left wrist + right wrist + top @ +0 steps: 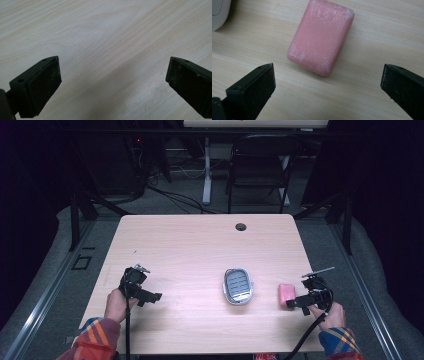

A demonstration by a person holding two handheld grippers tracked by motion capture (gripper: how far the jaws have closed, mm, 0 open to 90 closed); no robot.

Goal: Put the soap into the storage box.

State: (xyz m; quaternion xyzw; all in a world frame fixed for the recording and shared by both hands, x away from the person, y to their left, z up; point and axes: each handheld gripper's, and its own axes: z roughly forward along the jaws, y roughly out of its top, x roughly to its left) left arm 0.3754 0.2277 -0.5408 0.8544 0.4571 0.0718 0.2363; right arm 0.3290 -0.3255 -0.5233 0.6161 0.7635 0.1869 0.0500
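The place looked like a lab or a recording studio, not a home. A light wooden table [200,245] with a round cable hole [241,227] stood alone in the middle of a dark room, and black curtains or dark walls closed the sides. Black metal frame legs [82,205] stood at both sides of the table, like a rig for cameras. Behind the table there was a black folding chair [260,162], the white leg of a desk [207,170], and many cables [175,195] lying on the grey carpet floor [60,265]. Dark equipment with a small red light stood at the back left.
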